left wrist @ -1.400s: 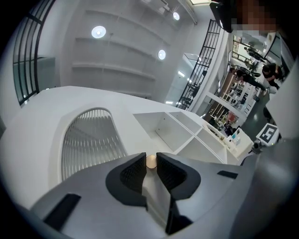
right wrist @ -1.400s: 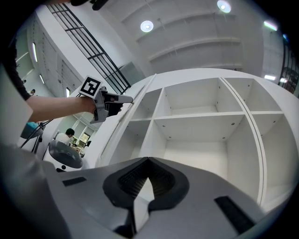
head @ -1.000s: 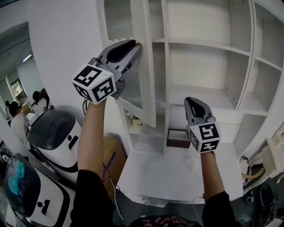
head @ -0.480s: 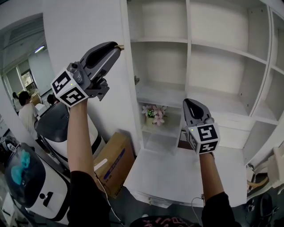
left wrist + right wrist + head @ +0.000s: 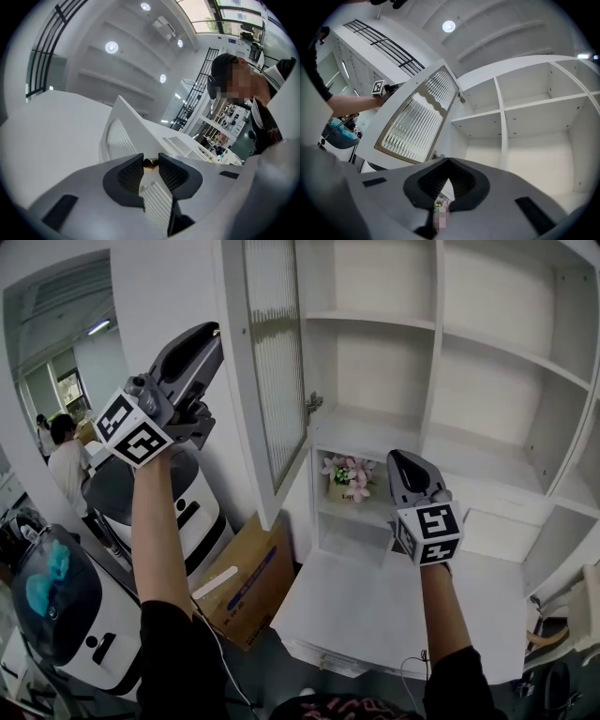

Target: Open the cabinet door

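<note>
Since the cabinet door [image 5: 272, 381] already stands swung wide out from the cabinet [image 5: 432, 381], leaving the left bay of the cabinet fully open, I judge the pull itself to be as good as done and the step in hand to be the letting go. My left claw [image 5: 208, 337] is up at the door's free edge, on the far left of the cabinet. In the left gripper view the small brass knob [image 5: 149, 162] sits between the tips. The jaws have just been opening, and as I read it the pads are loosened around the knob, not pinching it, though on one side the gap is too thin for me to be sure. My right claw [image 5: 405, 461] hangs in front of the cabinet's lower middle shelves, jaws together on nothing, playing no part. Inside the cabinet's left bay a pot of pink flowers [image 5: 343, 474] is now in plain sight, which suggests the door needs no more travel. The next move, as I see it, calls for spreading the left jaws a little wider. I would then back that claw straight off the knob, away from the cabinet, so the tips do not snag it and drag the door back.
</note>
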`<action>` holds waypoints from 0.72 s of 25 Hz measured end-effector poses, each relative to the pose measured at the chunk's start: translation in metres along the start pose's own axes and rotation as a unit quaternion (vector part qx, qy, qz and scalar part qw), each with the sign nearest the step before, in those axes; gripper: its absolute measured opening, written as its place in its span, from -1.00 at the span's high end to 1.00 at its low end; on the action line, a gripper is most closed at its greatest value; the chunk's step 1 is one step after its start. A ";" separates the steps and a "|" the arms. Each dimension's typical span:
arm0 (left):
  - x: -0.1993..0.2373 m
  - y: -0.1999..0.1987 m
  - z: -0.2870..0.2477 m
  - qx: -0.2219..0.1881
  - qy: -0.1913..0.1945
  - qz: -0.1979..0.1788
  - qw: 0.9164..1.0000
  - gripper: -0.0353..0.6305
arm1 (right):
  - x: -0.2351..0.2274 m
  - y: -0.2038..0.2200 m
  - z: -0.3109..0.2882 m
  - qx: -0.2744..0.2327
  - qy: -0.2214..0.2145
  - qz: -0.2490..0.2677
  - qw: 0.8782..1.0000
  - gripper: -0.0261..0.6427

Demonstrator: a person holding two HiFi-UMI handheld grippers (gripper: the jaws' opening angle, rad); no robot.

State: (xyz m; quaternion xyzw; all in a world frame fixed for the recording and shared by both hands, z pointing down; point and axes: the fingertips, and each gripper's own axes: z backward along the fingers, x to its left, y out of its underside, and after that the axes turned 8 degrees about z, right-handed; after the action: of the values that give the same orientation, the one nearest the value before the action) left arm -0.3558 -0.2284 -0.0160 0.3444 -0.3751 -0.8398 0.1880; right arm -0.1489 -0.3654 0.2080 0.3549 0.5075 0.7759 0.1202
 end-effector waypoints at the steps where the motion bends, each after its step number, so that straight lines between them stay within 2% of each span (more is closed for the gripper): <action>1: 0.005 0.000 0.005 -0.003 -0.012 -0.001 1.000 0.58 | 0.003 0.000 -0.002 0.000 -0.002 -0.001 1.000 0.88; 8: 0.031 -0.003 0.036 -0.007 -0.101 -0.015 0.995 0.65 | 0.020 -0.002 -0.010 0.000 -0.016 -0.003 1.000 0.88; 13: 0.031 -0.003 0.035 0.002 -0.129 -0.036 0.991 0.67 | 0.027 -0.005 -0.011 -0.001 -0.021 -0.006 1.000 0.88; 15: 0.032 -0.008 0.038 -0.002 -0.152 -0.044 0.987 0.67 | 0.029 -0.007 -0.010 -0.003 -0.022 -0.007 1.000 0.88; 18: 0.030 -0.021 0.045 -0.013 -0.191 -0.061 0.980 0.79 | 0.029 -0.010 -0.005 -0.007 -0.020 -0.010 1.000 0.88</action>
State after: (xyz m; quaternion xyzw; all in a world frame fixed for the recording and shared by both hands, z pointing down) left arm -0.4102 -0.2092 -0.0234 0.1970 -0.3714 -0.9049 0.0659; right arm -0.1748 -0.3492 0.2107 0.3644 0.5032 0.7710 0.1399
